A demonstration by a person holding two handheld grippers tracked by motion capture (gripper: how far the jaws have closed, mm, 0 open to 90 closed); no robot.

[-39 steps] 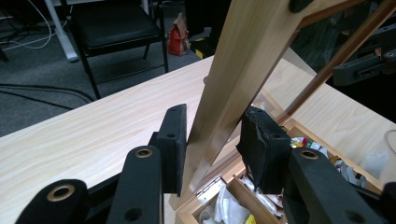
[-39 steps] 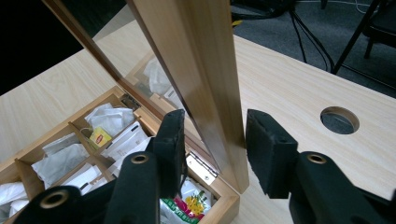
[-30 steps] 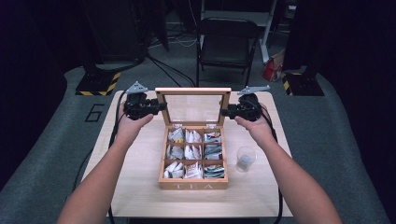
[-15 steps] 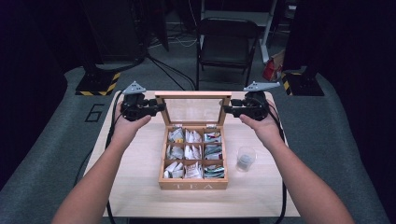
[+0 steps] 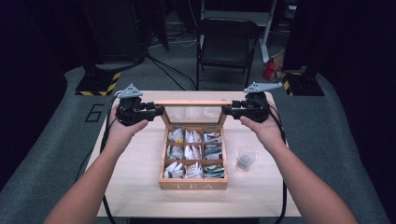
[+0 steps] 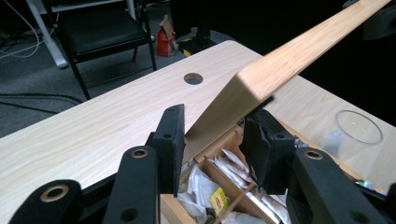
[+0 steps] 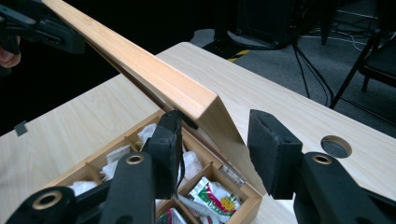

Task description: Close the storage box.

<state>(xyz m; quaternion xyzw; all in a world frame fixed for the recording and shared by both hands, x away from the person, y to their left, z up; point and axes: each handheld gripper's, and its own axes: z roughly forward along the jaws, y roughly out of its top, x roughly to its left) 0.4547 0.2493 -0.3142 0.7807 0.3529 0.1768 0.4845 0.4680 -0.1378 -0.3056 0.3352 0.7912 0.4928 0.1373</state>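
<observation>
Left jaws: my left gripper (image 6: 212,140) pinches the end of the lid (image 6: 303,51), one pad on each face of its corner.
Right jaws: my right gripper (image 7: 215,144) stands spread around the opposite corner. One pad touches the wood; the other stands clear, with a visible gap.
Change: in the high view the lid frame (image 5: 194,102) shows shorter than a second ago, and its top rail sits lower in the picture.
Lid position: raised on its hinge (image 7: 232,175) at the back edge of the tea box (image 5: 194,185), spanning between both grippers.
Meaning: I judge the lid is swinging on its hinge, probably toward closing, carried mainly by the left grip.
Box contents: tea bags (image 5: 191,151) exposed in all compartments.
Surroundings: glass (image 5: 245,158) stands on the tabletop (image 5: 140,186), just right of the box.
</observation>
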